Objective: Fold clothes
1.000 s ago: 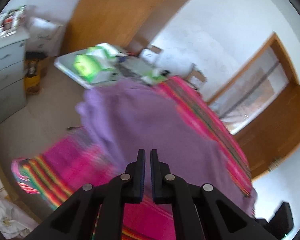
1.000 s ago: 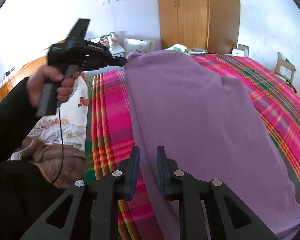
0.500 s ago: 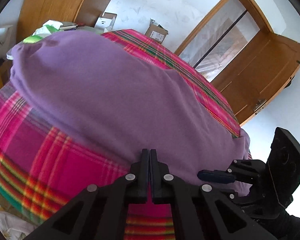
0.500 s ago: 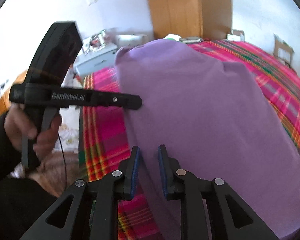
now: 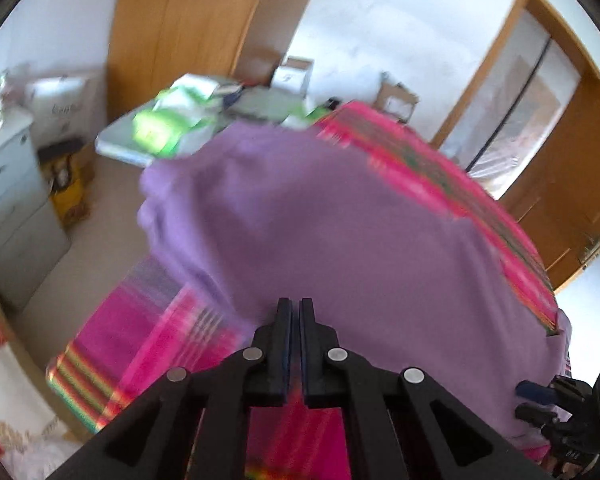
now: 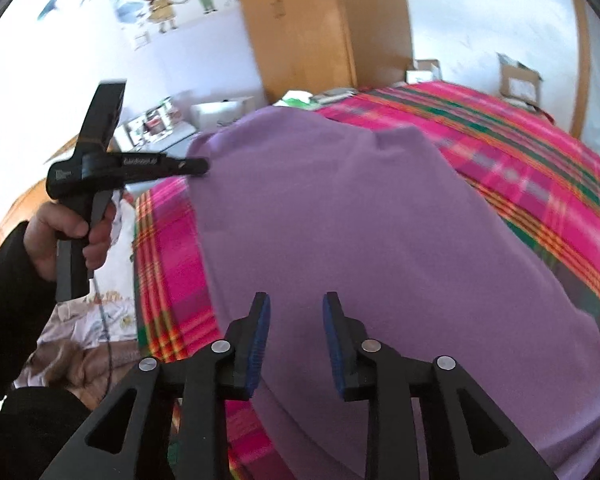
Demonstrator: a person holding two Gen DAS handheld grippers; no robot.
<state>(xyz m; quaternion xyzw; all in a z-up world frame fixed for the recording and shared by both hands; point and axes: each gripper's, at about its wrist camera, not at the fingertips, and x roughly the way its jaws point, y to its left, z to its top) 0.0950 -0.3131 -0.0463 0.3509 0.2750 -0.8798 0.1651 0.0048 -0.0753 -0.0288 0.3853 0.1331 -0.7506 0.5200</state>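
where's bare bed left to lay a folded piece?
Bare plaid bedspread runs along the far side of the purple garment, and a narrower strip lies between it and the bed edge. The low table beyond the bed is cluttered.

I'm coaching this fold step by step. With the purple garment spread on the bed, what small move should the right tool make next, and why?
Probably lower the right tool onto the purple garment and close on its near edge. Its jaws stand open just above the cloth with nothing between them, while the left tool looks shut at the far left corner, so a second hold seems needed before folding.
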